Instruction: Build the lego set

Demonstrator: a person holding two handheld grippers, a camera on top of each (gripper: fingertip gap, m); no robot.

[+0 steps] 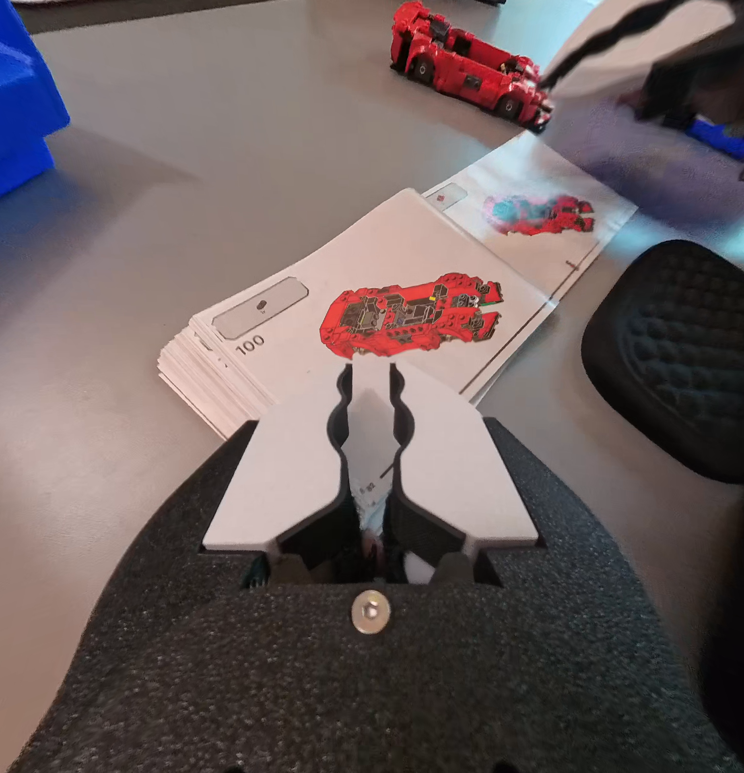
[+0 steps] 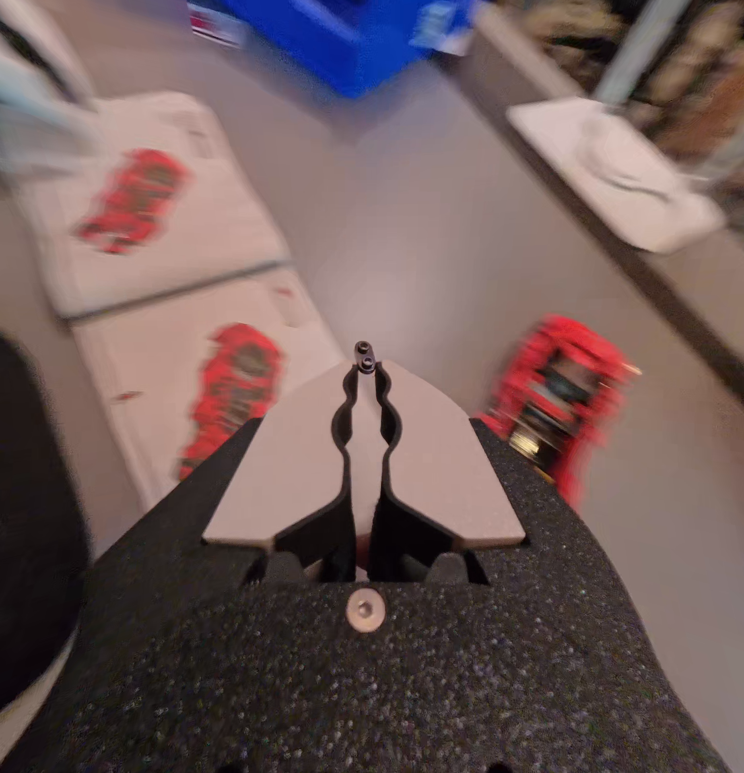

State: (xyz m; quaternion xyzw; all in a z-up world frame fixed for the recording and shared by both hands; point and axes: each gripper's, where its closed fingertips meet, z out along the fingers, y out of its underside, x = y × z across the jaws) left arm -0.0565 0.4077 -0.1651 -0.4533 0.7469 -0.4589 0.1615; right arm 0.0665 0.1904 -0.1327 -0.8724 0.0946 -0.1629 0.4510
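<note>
A partly built red lego car (image 1: 466, 62) stands on the grey table at the far right; in the right wrist view it is blurred (image 2: 558, 401), just right of my fingers. The open instruction booklet (image 1: 403, 259) lies in the middle and also shows in the right wrist view (image 2: 152, 251). My left gripper (image 1: 371, 366) is low over the booklet's near edge, jaws a little apart and empty. My right gripper (image 2: 366, 368) is shut on a small black lego piece (image 2: 366, 357) that sticks out past its tips. It shows blurred in the left wrist view (image 1: 548, 85), close to the car's end.
A blue bin (image 1: 14, 104) stands at the far left of the table (image 1: 194, 209) and shows ahead in the right wrist view (image 2: 320, 37). A black mesh chair part (image 1: 675, 355) is at the right table edge. A white object (image 2: 612, 167) lies on a neighbouring surface. Across from one pair of fingers to the other is roughly 25 cm.
</note>
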